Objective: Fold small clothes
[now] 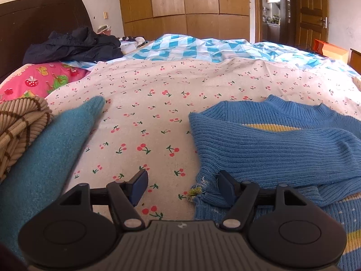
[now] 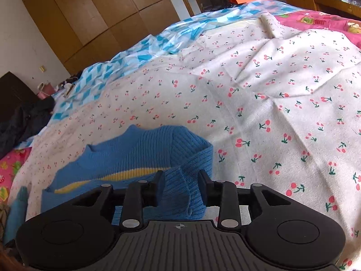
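Observation:
A small blue ribbed sweater point(image 1: 270, 144) with yellow stripes lies on the cherry-print sheet point(image 1: 153, 117), one sleeve folded across its chest. My left gripper point(image 1: 182, 187) is open, low over the sheet at the sweater's frayed left hem corner; its right finger point(image 1: 225, 189) rests on the knit. In the right wrist view the sweater point(image 2: 135, 158) lies ahead and left. My right gripper point(image 2: 180, 188) is open, with a bunched fold of the sweater's sleeve between its fingers.
A teal knit garment point(image 1: 49, 153) and a tan striped one point(image 1: 20, 126) lie at the left. A dark jacket point(image 1: 74, 45) sits by the headboard. A blue checked quilt point(image 1: 203, 47) covers the far bed. A pink cartoon cover point(image 2: 327, 22) lies at the right.

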